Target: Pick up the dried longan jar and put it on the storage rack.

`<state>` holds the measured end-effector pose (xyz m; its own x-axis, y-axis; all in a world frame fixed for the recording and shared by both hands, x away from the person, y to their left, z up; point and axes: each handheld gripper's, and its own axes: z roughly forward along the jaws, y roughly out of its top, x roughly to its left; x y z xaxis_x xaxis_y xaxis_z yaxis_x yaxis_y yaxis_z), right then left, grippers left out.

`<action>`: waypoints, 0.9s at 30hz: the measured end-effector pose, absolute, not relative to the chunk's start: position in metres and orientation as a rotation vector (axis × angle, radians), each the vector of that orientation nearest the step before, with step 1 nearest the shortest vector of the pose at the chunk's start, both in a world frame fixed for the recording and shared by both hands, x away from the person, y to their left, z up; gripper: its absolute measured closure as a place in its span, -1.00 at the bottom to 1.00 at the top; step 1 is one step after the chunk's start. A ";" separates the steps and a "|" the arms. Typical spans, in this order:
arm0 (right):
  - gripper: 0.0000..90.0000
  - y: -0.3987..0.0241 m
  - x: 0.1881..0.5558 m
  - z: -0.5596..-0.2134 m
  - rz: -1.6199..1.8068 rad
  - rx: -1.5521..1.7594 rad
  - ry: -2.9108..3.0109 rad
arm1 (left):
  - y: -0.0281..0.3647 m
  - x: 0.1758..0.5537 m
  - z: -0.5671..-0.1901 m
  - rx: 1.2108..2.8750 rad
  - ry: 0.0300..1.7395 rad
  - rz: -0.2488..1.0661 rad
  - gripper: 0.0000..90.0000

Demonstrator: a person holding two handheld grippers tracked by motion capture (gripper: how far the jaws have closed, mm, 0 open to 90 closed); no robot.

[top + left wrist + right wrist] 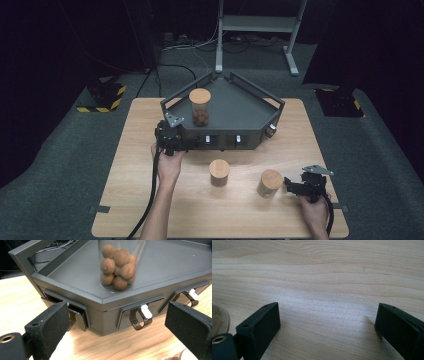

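— On the table (150, 200), where does the left gripper (187, 145) sit?

— Right at the front of the dark tray (240, 107), near its left corner. Its jaws stand wide apart with nothing between them. In the left gripper view they frame the tray's front wall, where a small drawer (77, 313) at the left stands slightly pulled out and two drawers to its right each carry a dark loop handle with a white tab (146, 311).

— And the jar?

— A clear jar (200, 107) with a wooden lid stands upright on the tray's left part, just behind that front wall. It holds a heap of round brown balls (117, 267). The left gripper is close to it but not touching.

— What about the right gripper (290, 186)?

— It rests low over the table's near right part, jaws spread wide and empty. The right gripper view has bare wood grain between them. It points toward a lidded jar (270, 183) just beside it, apart from the jaws.

— Anything else on the table?

— A third jar (219, 173) stands upright in the middle, in front of the tray and between the two hands.
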<state>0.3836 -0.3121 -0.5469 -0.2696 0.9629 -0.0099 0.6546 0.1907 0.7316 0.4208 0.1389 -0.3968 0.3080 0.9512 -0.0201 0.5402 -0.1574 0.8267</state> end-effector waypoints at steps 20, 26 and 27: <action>-0.87 -0.312 0.384 -0.547 0.860 1.509 1.998 | 0.148 0.413 -0.412 1.805 1.359 0.661 -0.87; -0.87 -0.312 0.384 -0.547 0.860 1.509 1.998 | 0.150 0.412 -0.416 1.806 1.365 0.657 -0.87; -0.87 -0.312 0.384 -0.547 0.860 1.509 1.998 | 0.150 0.412 -0.416 1.806 1.366 0.657 -0.87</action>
